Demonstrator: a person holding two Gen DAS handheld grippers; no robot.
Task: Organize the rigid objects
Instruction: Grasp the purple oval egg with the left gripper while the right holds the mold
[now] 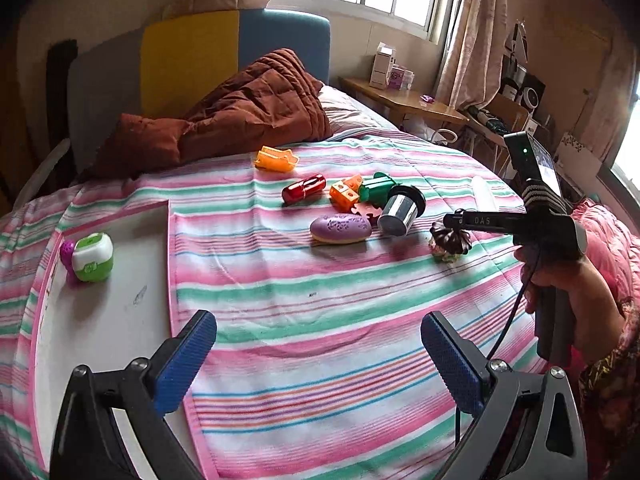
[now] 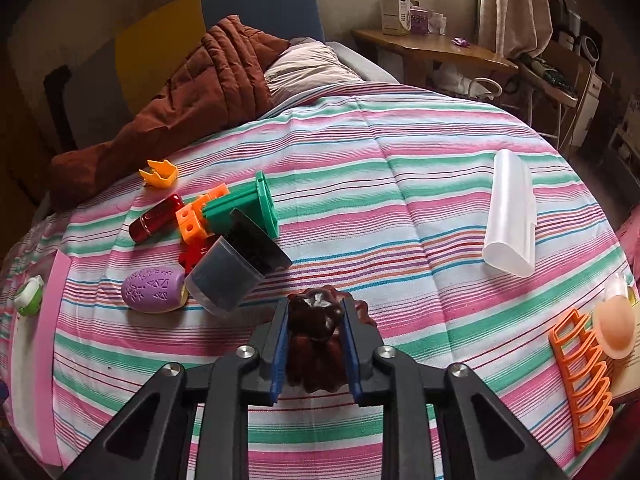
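My right gripper (image 2: 315,322) is shut on a dark brown ridged hair clip (image 2: 316,316), low over the striped bedspread; it also shows in the left wrist view (image 1: 450,240). Just ahead lie a purple oval case (image 2: 154,289), a dark cup with a black lid (image 2: 236,270), a green spool (image 2: 244,208), orange blocks (image 2: 192,220) and a red capsule (image 2: 158,218). My left gripper (image 1: 320,344) is open and empty above the bedspread, beside a white tray (image 1: 120,312) holding a green and white case (image 1: 93,258).
A translucent white tube (image 2: 510,214) lies at the right. An orange comb-like piece (image 2: 582,376) and a peach disc (image 2: 614,326) sit at the right edge. An orange crown piece (image 2: 159,174) lies by the brown quilt (image 2: 192,96). A wooden desk (image 2: 432,46) stands beyond the bed.
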